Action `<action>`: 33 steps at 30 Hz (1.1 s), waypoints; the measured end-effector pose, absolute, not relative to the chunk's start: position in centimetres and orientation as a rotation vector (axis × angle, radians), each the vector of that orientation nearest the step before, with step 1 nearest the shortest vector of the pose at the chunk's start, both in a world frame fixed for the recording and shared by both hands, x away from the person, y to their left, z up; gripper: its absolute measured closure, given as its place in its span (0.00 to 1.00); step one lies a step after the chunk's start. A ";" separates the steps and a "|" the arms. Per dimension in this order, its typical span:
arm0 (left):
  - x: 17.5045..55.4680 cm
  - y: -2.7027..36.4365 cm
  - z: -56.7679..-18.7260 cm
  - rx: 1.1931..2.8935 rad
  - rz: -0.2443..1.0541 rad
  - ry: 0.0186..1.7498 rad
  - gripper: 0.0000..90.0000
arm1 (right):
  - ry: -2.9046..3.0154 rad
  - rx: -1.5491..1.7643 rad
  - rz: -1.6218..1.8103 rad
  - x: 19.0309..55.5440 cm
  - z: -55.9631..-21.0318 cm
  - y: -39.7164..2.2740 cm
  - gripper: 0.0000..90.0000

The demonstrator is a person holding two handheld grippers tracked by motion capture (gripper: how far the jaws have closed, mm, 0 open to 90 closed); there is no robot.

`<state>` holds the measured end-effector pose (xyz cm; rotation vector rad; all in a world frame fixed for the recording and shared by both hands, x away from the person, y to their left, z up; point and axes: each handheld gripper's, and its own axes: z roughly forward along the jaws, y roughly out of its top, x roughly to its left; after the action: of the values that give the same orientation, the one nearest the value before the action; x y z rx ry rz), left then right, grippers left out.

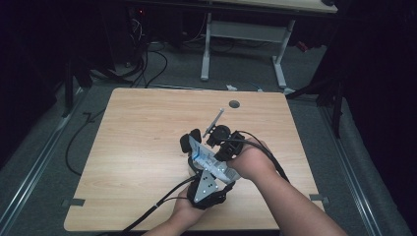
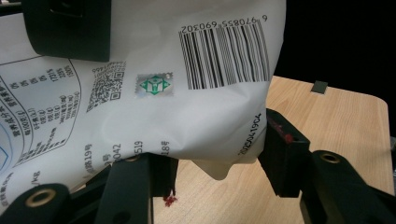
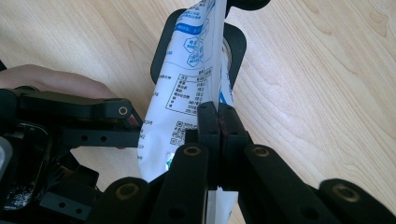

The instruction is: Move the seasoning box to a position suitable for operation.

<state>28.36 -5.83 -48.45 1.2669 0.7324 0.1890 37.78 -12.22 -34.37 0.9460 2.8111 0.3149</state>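
Observation:
A white bag (image 1: 209,160) with blue print hangs between both grippers over the near middle of the wooden table (image 1: 142,128). My left gripper (image 1: 193,147) comes up from the near edge. In the left gripper view the bag (image 2: 187,93), barcode side up, sits between the pads of that gripper (image 2: 219,161), which press on it. My right gripper (image 1: 220,158) comes in from the right. Its jaws (image 3: 218,123) are pinched together on the bag's thin edge (image 3: 187,93). The left gripper's link bars (image 3: 84,109) and a hand (image 3: 51,79) show beside the bag.
Under the bag lies a black rounded thing (image 3: 236,44); I cannot tell what it is. A thin metal rod (image 1: 215,119) sticks up beyond the grippers. A round hole (image 1: 234,104) is at the table's far edge. Cables (image 1: 152,69) and white desk legs (image 1: 205,49) stand beyond.

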 end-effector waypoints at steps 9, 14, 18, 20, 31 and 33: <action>28.4 -5.8 -48.4 1.264 0.192 0.731 0.58 | 2.814 0.943 0.312 37.8 -34.4 -12.1 1.00; 28.4 -5.8 -48.4 1.266 0.195 0.731 0.59 | 2.813 0.941 0.317 37.9 -34.5 -12.1 1.00; 28.4 -5.8 -48.4 1.262 0.194 0.732 0.59 | 2.811 0.942 0.320 37.9 -34.5 -12.1 1.00; 28.4 -5.8 -48.4 1.262 0.195 0.732 0.59 | 2.811 0.939 0.319 37.9 -34.5 -12.1 1.00; 28.4 -5.8 -48.3 1.257 0.191 0.729 0.59 | 2.807 0.940 0.317 37.9 -34.5 -12.1 1.00; 28.4 -5.8 -48.3 1.257 0.192 0.727 0.59 | 2.807 0.938 0.322 37.9 -34.4 -12.1 1.00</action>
<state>28.41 -5.82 -48.28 1.2568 0.7274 0.1918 37.87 -12.09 -34.44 0.9384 2.8075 0.3225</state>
